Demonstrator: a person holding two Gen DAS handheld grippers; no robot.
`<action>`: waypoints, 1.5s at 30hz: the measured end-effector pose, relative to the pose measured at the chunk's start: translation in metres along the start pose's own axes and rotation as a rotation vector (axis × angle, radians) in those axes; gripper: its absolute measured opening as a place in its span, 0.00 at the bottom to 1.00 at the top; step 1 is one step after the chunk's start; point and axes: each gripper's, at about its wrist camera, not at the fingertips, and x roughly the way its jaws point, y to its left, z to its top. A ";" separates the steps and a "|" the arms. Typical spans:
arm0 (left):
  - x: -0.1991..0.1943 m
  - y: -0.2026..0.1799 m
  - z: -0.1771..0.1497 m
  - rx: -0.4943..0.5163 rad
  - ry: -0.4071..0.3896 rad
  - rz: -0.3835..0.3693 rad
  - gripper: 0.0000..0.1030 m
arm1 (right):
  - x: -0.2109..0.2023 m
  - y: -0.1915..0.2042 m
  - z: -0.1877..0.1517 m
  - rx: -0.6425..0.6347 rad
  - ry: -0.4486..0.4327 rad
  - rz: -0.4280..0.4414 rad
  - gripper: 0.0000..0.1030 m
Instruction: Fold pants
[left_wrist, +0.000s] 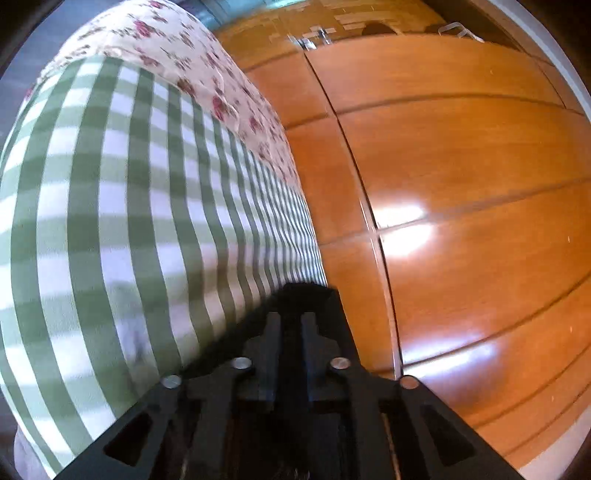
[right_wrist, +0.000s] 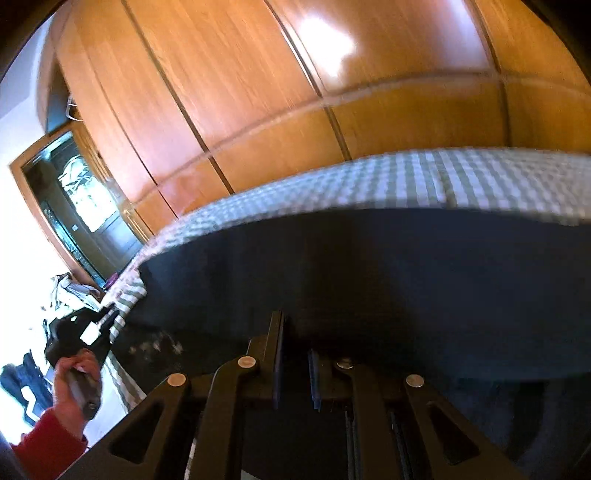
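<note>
Dark pants (right_wrist: 369, 280) hiding right tongs' (right_wrist: 295, 332) tips, blurred checked bedspread (right_wrist: 406, 177)

Your pants (right_wrist: 369, 280), dark navy cloth, lie spread broad and flat across the green-and-white checked bedspread (right_wrist: 424, 177). You see their far edge run straight, the near part lost in shadow.

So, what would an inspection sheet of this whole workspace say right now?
Surface: bed with a green-checked cover.
Job's things: dark pants spread on the cover.
Clutter: floral cloth at the bed's far end; clothes on the floor.
Grippers: left gripper and right gripper, jaws narrow, dark cloth at the tips, grip unclear.
Cables: nothing seen.
Surroundings: wooden wardrobe, glazed door.
</note>
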 end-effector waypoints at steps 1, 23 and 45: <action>-0.001 -0.003 -0.004 0.015 0.018 -0.009 0.27 | 0.005 -0.007 -0.005 0.023 0.012 -0.016 0.12; 0.042 -0.046 -0.043 0.205 0.137 0.154 0.42 | -0.028 -0.100 0.000 0.468 -0.123 0.106 0.50; 0.006 -0.054 -0.008 0.218 0.129 0.153 0.06 | -0.046 -0.080 0.002 0.296 -0.057 -0.026 0.14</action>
